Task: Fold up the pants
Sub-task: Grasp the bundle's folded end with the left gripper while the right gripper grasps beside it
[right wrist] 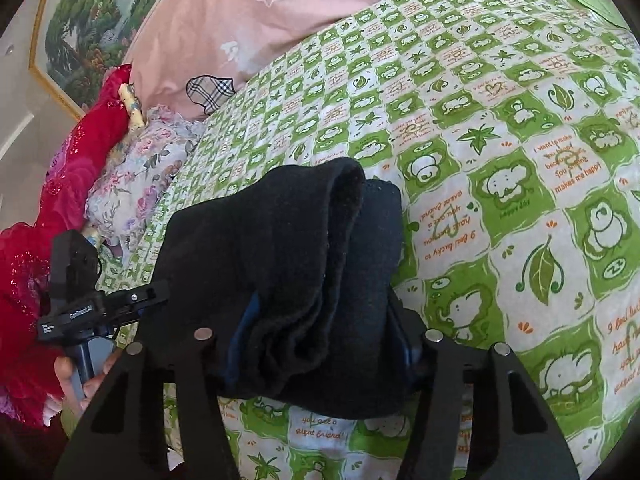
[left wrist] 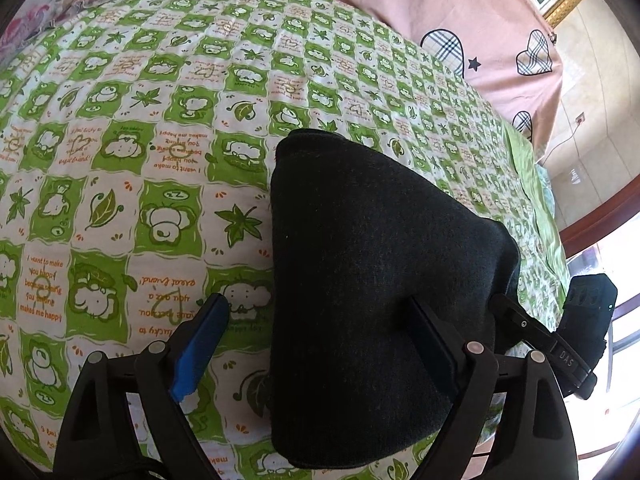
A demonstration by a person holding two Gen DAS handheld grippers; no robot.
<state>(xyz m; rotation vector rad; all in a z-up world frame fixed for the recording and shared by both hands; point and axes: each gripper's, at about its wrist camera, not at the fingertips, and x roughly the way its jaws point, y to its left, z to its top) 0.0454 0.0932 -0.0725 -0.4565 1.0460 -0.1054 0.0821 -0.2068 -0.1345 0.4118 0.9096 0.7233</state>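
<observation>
The black pants (left wrist: 368,272) lie folded into a thick bundle on the green-and-white checked bedsheet (left wrist: 140,140). My left gripper (left wrist: 320,320) is open: its left finger (left wrist: 200,344) is over the sheet, its right finger lies on top of the bundle. In the right wrist view the pants (right wrist: 288,264) fill the space between my right gripper's (right wrist: 320,320) fingers, which press on the bundle's folded edge from both sides. The other gripper (right wrist: 92,308) shows at the left, by the bundle's far side.
A pink quilt with plaid hearts (left wrist: 460,20) lies at the head of the bed. A floral pillow (right wrist: 140,172) and red fabric (right wrist: 60,200) sit at the bed's side. A framed picture (right wrist: 92,20) hangs on the wall. The bed edge (left wrist: 536,200) runs at the right.
</observation>
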